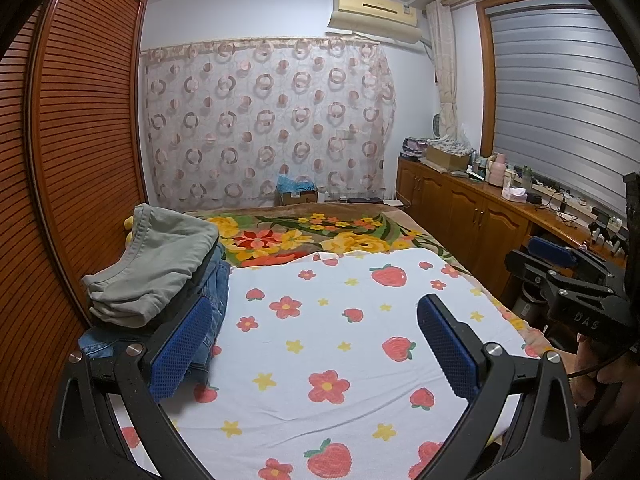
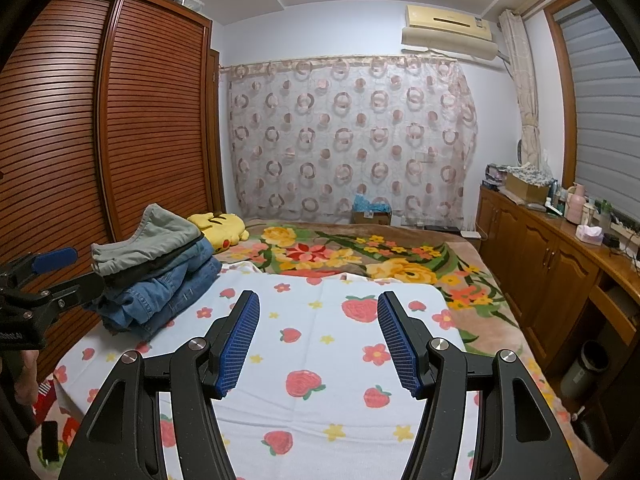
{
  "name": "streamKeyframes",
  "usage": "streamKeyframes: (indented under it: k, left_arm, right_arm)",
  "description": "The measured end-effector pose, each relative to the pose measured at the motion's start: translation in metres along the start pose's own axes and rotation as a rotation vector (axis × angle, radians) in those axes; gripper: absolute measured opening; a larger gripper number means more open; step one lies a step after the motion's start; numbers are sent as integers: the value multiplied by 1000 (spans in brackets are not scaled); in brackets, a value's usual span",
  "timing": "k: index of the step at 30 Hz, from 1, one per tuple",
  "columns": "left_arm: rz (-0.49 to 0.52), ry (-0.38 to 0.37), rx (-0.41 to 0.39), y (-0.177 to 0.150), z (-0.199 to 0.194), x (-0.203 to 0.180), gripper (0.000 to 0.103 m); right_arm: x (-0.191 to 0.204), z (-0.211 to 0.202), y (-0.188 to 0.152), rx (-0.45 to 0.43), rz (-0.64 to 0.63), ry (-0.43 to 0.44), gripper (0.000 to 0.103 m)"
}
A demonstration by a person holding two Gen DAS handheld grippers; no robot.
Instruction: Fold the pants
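Note:
A stack of folded pants lies at the left of the bed: grey-green pants [image 1: 160,256] [image 2: 148,244] on top, a dark pair under them, blue jeans [image 2: 160,292] [image 1: 212,304] at the bottom. My left gripper [image 1: 316,308] hangs open over the white strawberry-print sheet [image 1: 340,344], its left pad close beside the stack. My right gripper [image 2: 316,304] is open too, above the same sheet [image 2: 320,364], with nothing between its fingers. Each gripper shows at the edge of the other's view.
A brown slatted wardrobe [image 2: 120,120] stands left of the bed. A flowered blanket [image 2: 360,256] covers the far half, with a yellow plush toy [image 2: 218,226] on it. A wooden cabinet [image 2: 552,264] with clutter runs along the right, with a dark bin [image 2: 584,364] beside it.

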State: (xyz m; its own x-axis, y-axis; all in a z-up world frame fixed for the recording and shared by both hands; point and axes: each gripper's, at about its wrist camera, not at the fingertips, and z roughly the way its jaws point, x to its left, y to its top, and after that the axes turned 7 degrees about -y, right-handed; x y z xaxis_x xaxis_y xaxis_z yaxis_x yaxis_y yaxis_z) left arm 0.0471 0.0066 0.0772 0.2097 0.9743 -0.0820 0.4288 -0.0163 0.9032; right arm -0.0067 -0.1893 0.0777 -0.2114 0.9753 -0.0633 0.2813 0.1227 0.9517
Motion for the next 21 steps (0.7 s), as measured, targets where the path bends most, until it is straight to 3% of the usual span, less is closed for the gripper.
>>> streamKeyframes:
  k: [21]
  left_arm:
    - [-2, -2, 1, -2, 1, 0, 103]
  right_arm:
    - [-1, 0, 0, 1, 2, 5, 64]
